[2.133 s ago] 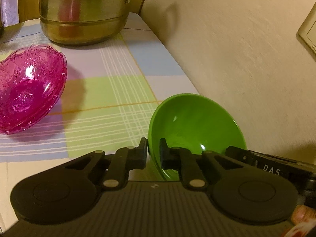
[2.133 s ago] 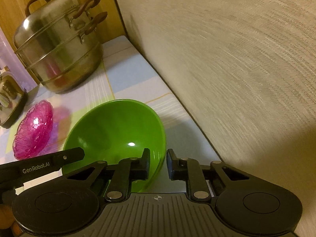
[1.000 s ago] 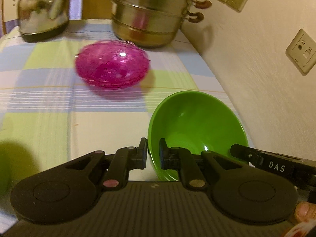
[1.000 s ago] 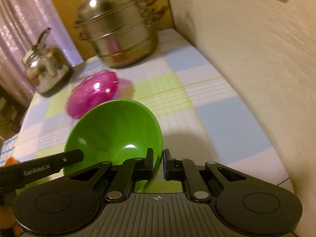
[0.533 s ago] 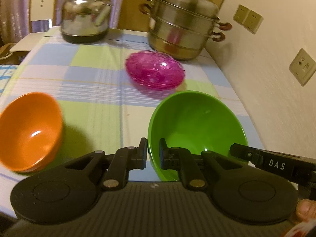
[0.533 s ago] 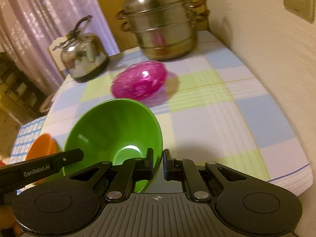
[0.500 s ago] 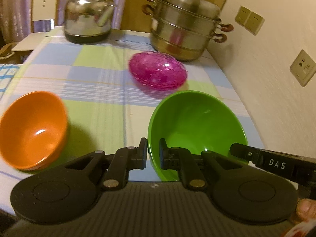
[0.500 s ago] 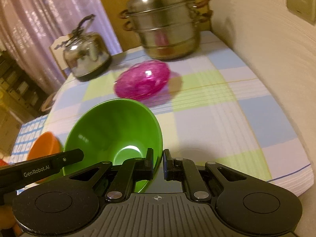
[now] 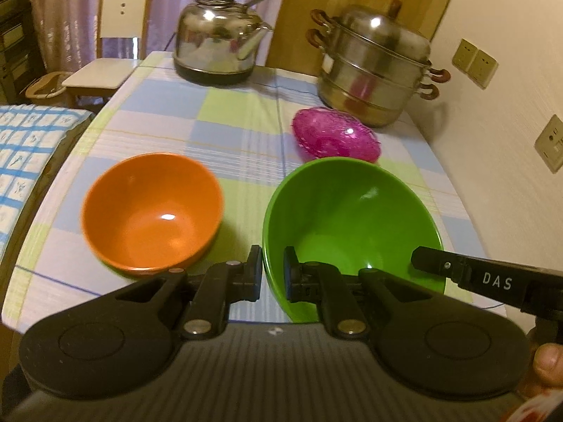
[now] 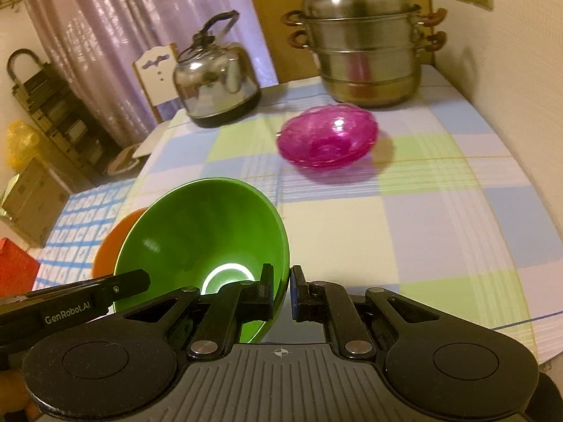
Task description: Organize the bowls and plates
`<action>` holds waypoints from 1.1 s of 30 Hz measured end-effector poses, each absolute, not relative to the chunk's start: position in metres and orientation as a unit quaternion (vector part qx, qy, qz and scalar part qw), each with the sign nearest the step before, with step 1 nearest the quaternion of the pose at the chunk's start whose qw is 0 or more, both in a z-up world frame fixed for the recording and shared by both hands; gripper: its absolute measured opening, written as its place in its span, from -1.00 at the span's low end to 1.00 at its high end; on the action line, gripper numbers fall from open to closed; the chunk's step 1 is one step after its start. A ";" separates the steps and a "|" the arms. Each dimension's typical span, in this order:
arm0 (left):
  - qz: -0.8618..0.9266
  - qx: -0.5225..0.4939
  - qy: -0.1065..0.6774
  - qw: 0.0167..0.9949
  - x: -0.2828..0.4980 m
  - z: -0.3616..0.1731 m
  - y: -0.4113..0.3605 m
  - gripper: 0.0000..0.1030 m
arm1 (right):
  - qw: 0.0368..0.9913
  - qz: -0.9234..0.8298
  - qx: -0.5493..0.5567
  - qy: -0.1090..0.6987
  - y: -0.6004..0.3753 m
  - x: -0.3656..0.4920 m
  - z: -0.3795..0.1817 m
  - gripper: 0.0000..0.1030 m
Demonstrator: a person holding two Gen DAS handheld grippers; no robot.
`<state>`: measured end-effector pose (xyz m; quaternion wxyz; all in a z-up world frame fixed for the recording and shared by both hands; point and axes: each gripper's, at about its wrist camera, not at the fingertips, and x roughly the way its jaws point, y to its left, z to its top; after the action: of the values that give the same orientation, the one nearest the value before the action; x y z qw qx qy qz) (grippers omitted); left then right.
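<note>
A green bowl (image 9: pixel 352 218) (image 10: pixel 207 232) hangs above the table, gripped at two places on its rim. My left gripper (image 9: pixel 272 274) is shut on its left rim, and my right gripper (image 10: pixel 281 293) is shut on its right rim. An orange bowl (image 9: pixel 151 211) stands on the checked tablecloth just left of the green one; in the right wrist view only its edge (image 10: pixel 112 242) shows behind the green bowl. A pink glass bowl (image 9: pixel 336 137) (image 10: pixel 327 139) sits farther back, in front of the steamer.
A steel steamer pot (image 9: pixel 373 63) (image 10: pixel 366 45) stands at the back right by the wall, a steel kettle (image 9: pixel 218 45) (image 10: pixel 214 84) at the back. A chair (image 9: pixel 112 42) stands beyond the table's far left corner. Wall sockets (image 9: pixel 549 140) line the right wall.
Both grippers have pulled back and to the left with the green bowl, away from the wall. The orange bowl has come into view and now lies close beside the green one.
</note>
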<state>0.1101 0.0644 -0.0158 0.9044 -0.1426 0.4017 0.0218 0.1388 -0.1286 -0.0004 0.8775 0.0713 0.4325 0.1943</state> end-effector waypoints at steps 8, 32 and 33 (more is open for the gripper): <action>0.039 -0.153 0.391 0.907 0.097 -0.004 0.087 -0.80 | 0.874 0.216 0.066 0.429 -0.104 0.136 0.006 -0.83; 0.115 -0.190 0.368 0.903 0.110 0.013 0.196 -0.80 | 0.854 0.291 0.036 0.430 0.010 0.179 0.018 -0.82; 0.117 -0.190 0.370 0.902 0.112 0.011 0.200 -0.80 | 0.852 0.293 0.035 0.433 0.014 0.181 0.015 -0.82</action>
<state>0.1119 0.1998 0.0108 0.9018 -0.1901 0.3700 0.1174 0.1812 0.0137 0.0153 0.8516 0.0346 0.4333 0.2930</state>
